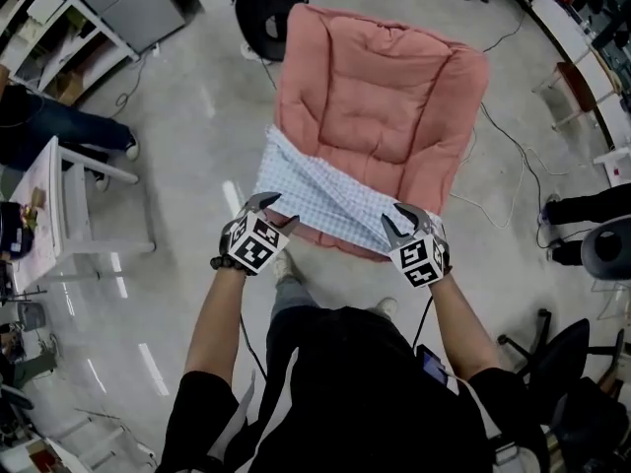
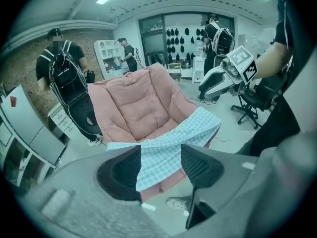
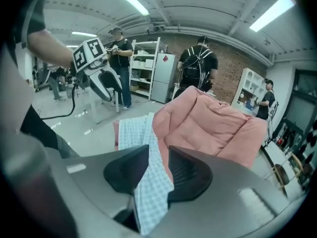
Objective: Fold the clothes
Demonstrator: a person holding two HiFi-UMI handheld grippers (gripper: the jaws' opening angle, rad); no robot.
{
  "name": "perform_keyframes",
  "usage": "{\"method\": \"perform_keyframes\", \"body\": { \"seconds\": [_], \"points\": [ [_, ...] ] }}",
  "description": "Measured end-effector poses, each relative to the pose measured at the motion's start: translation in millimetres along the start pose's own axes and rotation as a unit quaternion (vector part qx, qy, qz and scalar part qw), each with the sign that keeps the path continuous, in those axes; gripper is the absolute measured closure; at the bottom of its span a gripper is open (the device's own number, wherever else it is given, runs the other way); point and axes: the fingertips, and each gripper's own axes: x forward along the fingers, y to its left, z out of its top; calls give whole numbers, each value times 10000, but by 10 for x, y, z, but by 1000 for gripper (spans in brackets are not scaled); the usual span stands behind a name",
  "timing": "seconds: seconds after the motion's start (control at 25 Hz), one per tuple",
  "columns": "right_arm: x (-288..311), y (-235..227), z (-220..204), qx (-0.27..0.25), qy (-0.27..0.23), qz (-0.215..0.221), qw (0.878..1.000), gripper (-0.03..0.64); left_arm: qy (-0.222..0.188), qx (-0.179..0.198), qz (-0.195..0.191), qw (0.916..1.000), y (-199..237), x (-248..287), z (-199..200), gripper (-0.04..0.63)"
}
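- The checked cloth is blue and white. It lies across the pink chair, on the chair's 6 o'clock edge in the head view.
- The pink chair is big and puffy. It stands on the shiny grey floor, at 12 o'clock from the person.
- The left tongs are at the cloth's 9 o'clock end. The right tongs are at its 3 o'clock end.
- In the left gripper view the left tongs stand apart. A corner of the checked cloth shows flat in the gap, and the pads do not pinch it.
- In the right gripper view the right tongs are nearly together. They are squeezed on the checked cloth, which hangs down through the thin gap towards the camera.
- Past the left tongs, the pink chair sits at 12 o'clock, with the cloth draped at its front.
- Past the right tongs, the pink chair is at 2 o'clock and the cloth is at 10 o'clock beside it.
- Both of the person's arms reach out over the floor, and both tongs point down at the chair.
- A white table stands at 9 o'clock in the head view.
- A black office chair is at 12 o'clock, behind the pink chair.
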Motion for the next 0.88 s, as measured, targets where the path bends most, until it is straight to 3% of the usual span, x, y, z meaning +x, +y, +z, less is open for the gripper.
{"method": "perform_keyframes", "body": {
  "seconds": [0.2, 0.36, 0.52, 0.88],
  "points": [
    [712, 402, 732, 539, 14, -190, 9984, 497, -270, 315, -432, 9982, 773, -127, -221, 345],
    [1026, 504, 1045, 968, 51, -528, 9939, 506, -363, 518, -590, 9963, 1381, -173, -387, 379],
    [1221, 546, 1161, 1271, 176, -681, 9894, 509, -375, 478, -722, 9955, 1822, -95, -533, 394],
    [1637, 596, 1028, 1460, 538, -585, 9861, 518, -240, 351, -854, 9954, 2233, 339, -760, 407]
  ]
}}
